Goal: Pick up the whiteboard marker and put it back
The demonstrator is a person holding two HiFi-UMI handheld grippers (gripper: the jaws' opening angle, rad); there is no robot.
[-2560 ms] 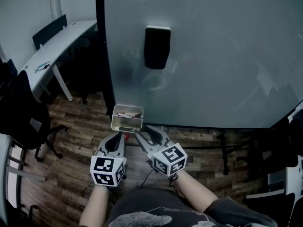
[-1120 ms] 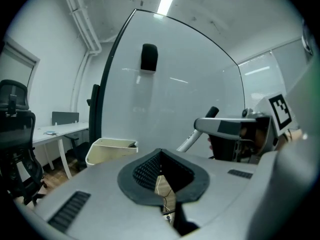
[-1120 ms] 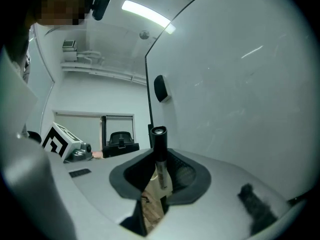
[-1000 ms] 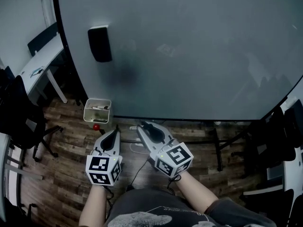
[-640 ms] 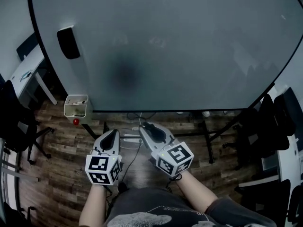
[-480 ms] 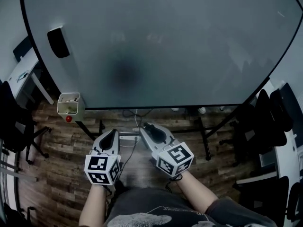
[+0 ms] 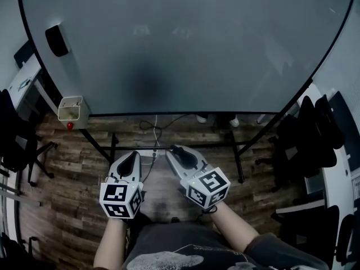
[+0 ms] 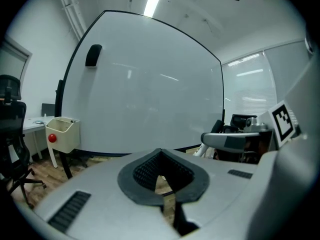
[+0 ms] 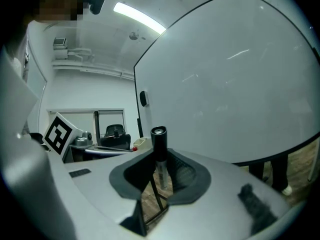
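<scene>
The broad whiteboard (image 7: 185,44) is pale grey-white inside a thin black frame. The oblong eraser (image 7: 54,40) on it is black. The small open box (image 7: 73,110) is cream, and the round knob (image 7: 70,126) under it is bright red. The plank floor (image 7: 62,173) shows mottled brown wood grain. The left gripper (image 7: 133,156) and right gripper (image 7: 174,149) are light grey with black ribbed pads — their cube faces are patterned in black-and-white squares. The whiteboard marker (image 9: 159,144) has a black cap over a clear, greyish barrel. The office chairs (image 7: 315,128) are black.
</scene>
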